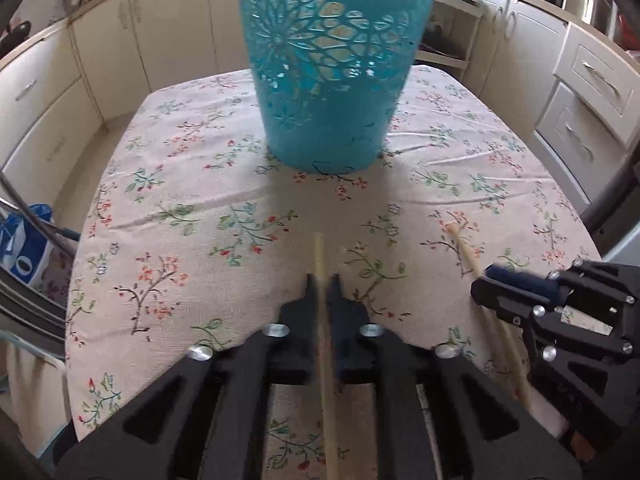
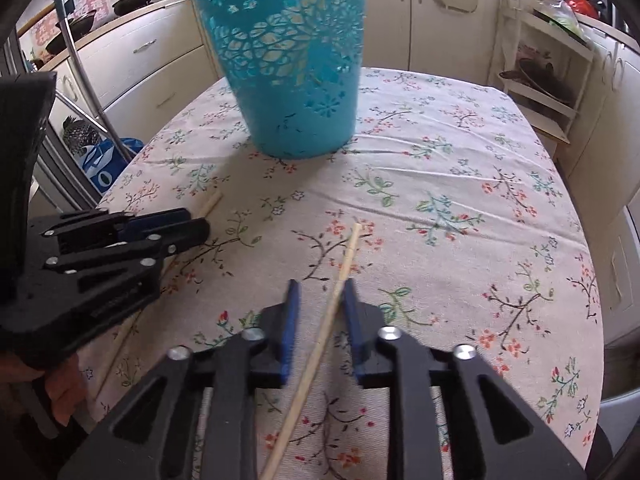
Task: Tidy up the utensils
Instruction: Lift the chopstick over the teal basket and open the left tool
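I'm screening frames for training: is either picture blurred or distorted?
Left wrist view: soft throughout, the chopstick smeared at the left gripper; right wrist view: sharper tablecloth print, but the teal basket leans and cabinets bow from fisheye; dark corners in both.

Turquoise basket (image 1: pixel 324 80), pierced with flower and petal cut-outs. Tablecloth (image 1: pixel 180 208) pale pinkish-beige, printed with dark twigs, red-orange blossoms, green and teal leaves. Pale wooden chopsticks: one (image 1: pixel 320 256) between black fingers with dark blue pads, another (image 2: pixel 344 272) likewise. Both grippers, left (image 1: pixel 321 280) and right (image 2: pixel 320 286), black with silver bolt heads. Cream cabinets (image 1: pixel 100 60). Blue and white bag (image 1: pixel 24 248).
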The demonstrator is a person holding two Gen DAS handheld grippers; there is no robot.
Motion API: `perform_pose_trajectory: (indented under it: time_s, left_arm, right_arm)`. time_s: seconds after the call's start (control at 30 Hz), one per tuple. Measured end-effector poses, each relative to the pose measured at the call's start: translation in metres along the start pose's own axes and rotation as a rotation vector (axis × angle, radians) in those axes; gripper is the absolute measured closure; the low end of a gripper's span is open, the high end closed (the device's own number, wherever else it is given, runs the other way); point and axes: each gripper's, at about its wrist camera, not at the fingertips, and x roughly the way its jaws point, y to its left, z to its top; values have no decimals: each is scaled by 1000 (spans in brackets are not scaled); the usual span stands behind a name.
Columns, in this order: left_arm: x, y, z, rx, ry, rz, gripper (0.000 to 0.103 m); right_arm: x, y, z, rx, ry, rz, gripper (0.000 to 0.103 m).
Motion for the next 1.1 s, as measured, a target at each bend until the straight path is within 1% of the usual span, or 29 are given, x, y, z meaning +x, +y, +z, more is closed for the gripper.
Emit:
perform_pose_trajectory:
  time_s: [0.07,0.13,0.17,0.27,0.37,0.47,0.57,0.67,0.8,0.97,1.1]
  left_arm:
    - [-7,2,-2,-12,-2,-29,98]
    - [-20,4,-3,-23,-34,-81,98]
    - [-29,5,-4,-28,-61,-115,98]
    - [-72,7,-1,-29,-178,-211,98]
    - [-110,11,8,-37,-266,-263,98]
    - [-141,15,21,-39,-334,-266,98]
    - [-159,19,35,-65,-392,-267,98]
    - [-176,21,50,-76,-459,-261,98]
    - [-197,15,81,-73,-558,-265,98]
    - [-202,13,127,-90,-650,-237,98]
    - [-194,20,170,-134,-722,-218,98]
  right_arm:
    - [-2,-1,-2,8,4,15,97]
    - [-4,-8,-6,32,-12,16,97]
    - [-5,-12,-9,51,-21,23,97]
    - [-7,-18,-15,91,-62,36,99]
    - [-7,-11,-18,56,-105,-9,99]
    - [-8,-10,-18,54,-109,-17,99]
    - [-9,-13,-18,68,-111,-1,99]
    - [-8,-11,-17,58,-112,-12,99]
    - [-8,-12,-19,56,-113,-14,99]
    - [-9,-13,-19,56,-114,-14,99]
    - [-8,-13,-19,57,-115,-14,99]
